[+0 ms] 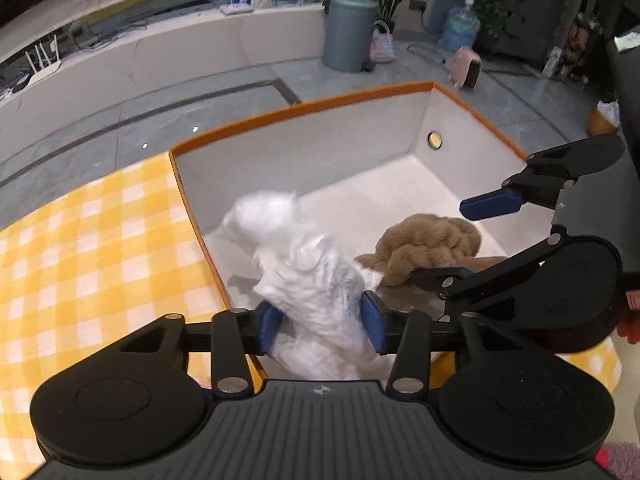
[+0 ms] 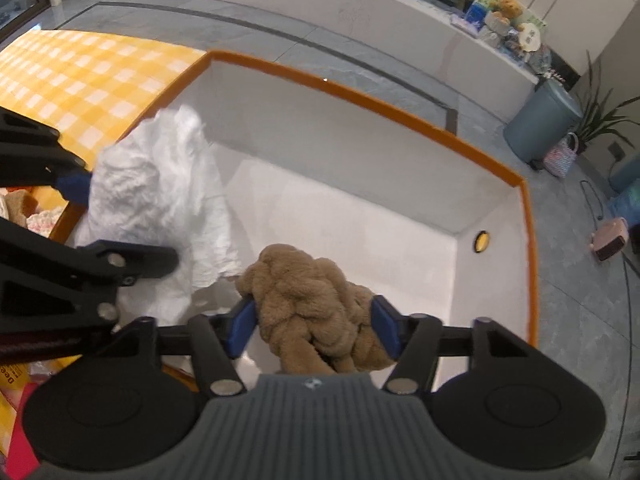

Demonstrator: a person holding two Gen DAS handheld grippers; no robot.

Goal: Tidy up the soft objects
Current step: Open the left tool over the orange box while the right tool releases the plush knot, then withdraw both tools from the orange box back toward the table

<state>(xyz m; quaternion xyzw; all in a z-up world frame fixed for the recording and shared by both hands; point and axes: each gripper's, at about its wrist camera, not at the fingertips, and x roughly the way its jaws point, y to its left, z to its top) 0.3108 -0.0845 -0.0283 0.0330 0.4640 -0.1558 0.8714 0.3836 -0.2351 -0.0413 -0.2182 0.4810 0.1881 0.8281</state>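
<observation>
Plainly — box [image 2: 520,184]: an orange-rimmed, white-lined bin sat on the yellow checked cloth [image 1: 80,240], and both soft things were already inside its walls.

White bundle [image 1: 316,280]: a crinkly white soft piece lay at the near left of the box, between the blue pads of the left gripper [image 1: 324,320]; the jaws stood parted and seemed no longer to pinch it.

Brown plush [image 2: 316,300]: a knotted brown fleece rested on the box floor beside the white bundle, between the pads of the right gripper [image 2: 316,328], whose jaws stood wide and looked slack against the pile.

Doing it well: the release looked the step in hand — judged best done by leaving both sets of jaws fully parted and lifting straight up, so no fibre or fold snagged on a pad and came back out.

Left wrist view only: showed the right gripper's upper finger [image 1: 492,204] clear above the plush.

Right wrist view only: showed the white bundle leaning against the box's left wall, and more soft items [image 2: 24,208] waiting outside the rim.
</observation>
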